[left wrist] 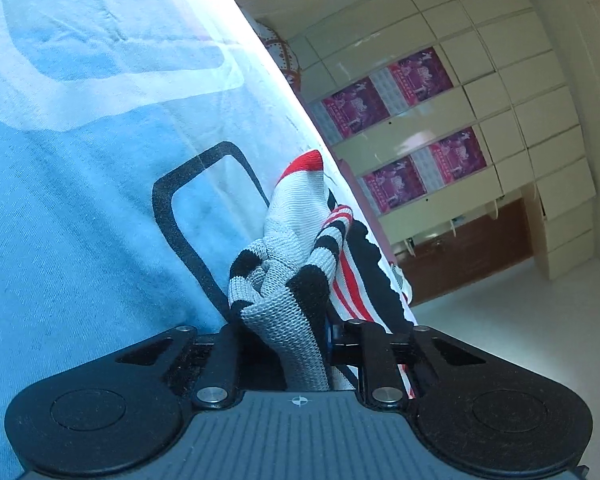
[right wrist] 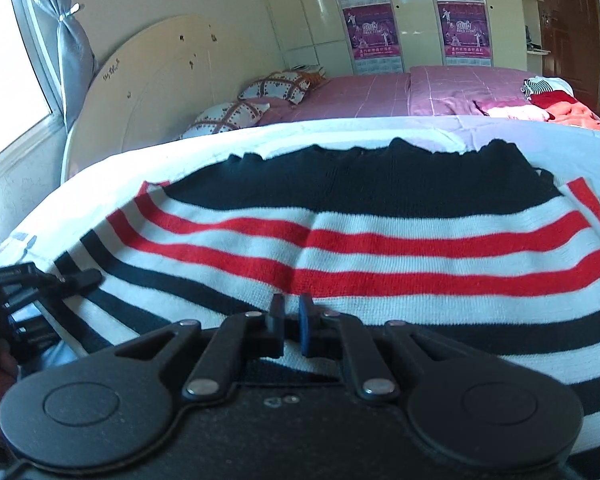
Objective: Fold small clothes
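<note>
A small knit sweater (right wrist: 340,240) with black, white and red stripes lies spread on a pale sheet (right wrist: 140,152). My left gripper (left wrist: 284,320) is shut on a bunched edge of the sweater (left wrist: 296,240), with fabric filling the gap between its fingers. It also shows in the right wrist view (right wrist: 76,278) at the sweater's left edge. My right gripper (right wrist: 290,312) hovers over the sweater's near edge, its fingers a narrow gap apart with nothing between them.
A pale blue printed sheet (left wrist: 80,160) covers the surface under the left gripper. Behind lies a bed with a purple cover (right wrist: 380,92), pillows (right wrist: 276,86) and a pile of clothes (right wrist: 548,100). Wardrobes with posters (right wrist: 464,28) line the wall.
</note>
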A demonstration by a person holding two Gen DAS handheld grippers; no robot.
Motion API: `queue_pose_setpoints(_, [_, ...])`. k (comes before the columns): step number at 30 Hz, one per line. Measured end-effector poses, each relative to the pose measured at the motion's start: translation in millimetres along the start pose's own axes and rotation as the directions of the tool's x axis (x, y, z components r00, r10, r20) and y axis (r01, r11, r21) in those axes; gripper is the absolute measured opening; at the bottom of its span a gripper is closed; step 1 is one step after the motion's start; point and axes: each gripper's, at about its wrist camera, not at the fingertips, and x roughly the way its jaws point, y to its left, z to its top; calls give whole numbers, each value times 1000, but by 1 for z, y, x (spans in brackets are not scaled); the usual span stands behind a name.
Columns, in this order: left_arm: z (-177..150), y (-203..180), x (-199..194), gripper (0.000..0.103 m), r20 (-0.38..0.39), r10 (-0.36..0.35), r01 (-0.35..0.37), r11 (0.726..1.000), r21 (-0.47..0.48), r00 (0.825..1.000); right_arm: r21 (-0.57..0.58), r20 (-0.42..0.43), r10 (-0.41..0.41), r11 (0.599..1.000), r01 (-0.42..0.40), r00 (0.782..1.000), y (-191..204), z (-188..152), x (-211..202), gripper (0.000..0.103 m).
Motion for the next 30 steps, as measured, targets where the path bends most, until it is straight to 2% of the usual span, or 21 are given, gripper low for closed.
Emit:
queue_pose_setpoints(4, [8, -1, -11, 16, 1, -33, 33, 999, 23, 999, -88, 7, -43, 995, 44, 999, 10, -2, 2, 4])
queue_pose_setpoints(7, [15, -27, -17, 15, 13, -78, 76, 991, 111, 997, -186, 34, -83, 979, 88, 996, 19, -8, 4, 4])
queue_pose_setpoints(9, [21, -49, -19, 15, 4, -111, 108, 978, 176, 994, -154, 44, -81, 984, 87, 996, 16, -10, 2, 4])
queue_pose_setpoints(12, [24, -93, -19, 15, -26, -156, 156, 938, 310, 987, -105, 51, -67, 992, 72, 996, 10, -10, 1, 4])
queue_pose_setpoints(15, [20, -141, -13, 15, -81, -201, 216, 879, 426, 976, -59, 56, -54, 997, 57, 997, 7, -10, 2, 4])
queue_pose_setpoints(18, [9, -186, 2, 15, -172, -242, 297, 816, 495, 955, 47, 57, -1, 999, -2, 998, -7, -10, -1, 4])
queue_pose_setpoints(19, [5, -201, 9, 15, -213, -250, 326, 794, 514, 945, 123, 59, 37, 991, -44, 998, -17, -9, -5, 3])
queue_pose_setpoints(20, [-3, -213, 18, 15, -248, -251, 348, 775, 527, 936, 237, 81, 67, 968, -85, 994, -35, -11, -13, 4])
queue_pose_setpoints(21, [-14, -224, 28, 15, -289, -242, 366, 758, 539, 926, 347, 132, 54, 933, -97, 990, -54, -18, -27, 13])
queue_pose_setpoints(23, [-43, -245, 54, 17, -408, -159, 389, 720, 574, 899, 505, 201, -10, 858, -95, 980, -92, -37, -61, 27])
queue_pose_setpoints(24, [-63, -251, 69, 32, -454, -99, 385, 703, 598, 885, 564, 221, -25, 819, -107, 975, -109, -47, -75, 40])
queue_pose_setpoints(25, [-81, -253, 80, 42, -500, -54, 397, 684, 612, 864, 613, 242, -45, 781, -117, 969, -125, -56, -91, 46])
queue_pose_setpoints(26, [-98, -254, 86, 57, -544, -12, 416, 659, 627, 839, 647, 272, -49, 749, -145, 961, -139, -64, -106, 57])
queue_pose_setpoints(27, [-110, -257, 81, 63, -549, 13, 421, 628, 655, 836, 672, 298, -49, 720, -173, 953, -152, -69, -120, 63])
queue_pose_setpoints(28, [-114, -260, 68, 63, -527, -14, 431, 596, 678, 850, 694, 313, -59, 696, -186, 948, -162, -73, -134, 69])
queue_pose_setpoints(29, [-111, -259, 54, 64, -521, -61, 453, 586, 671, 851, 708, 323, -74, 681, -189, 943, -168, -73, -145, 76])
queue_pose_setpoints(30, [-102, -255, 44, 64, -522, -92, 464, 606, 647, 848, 711, 343, -72, 671, -209, 937, -172, -73, -154, 76])
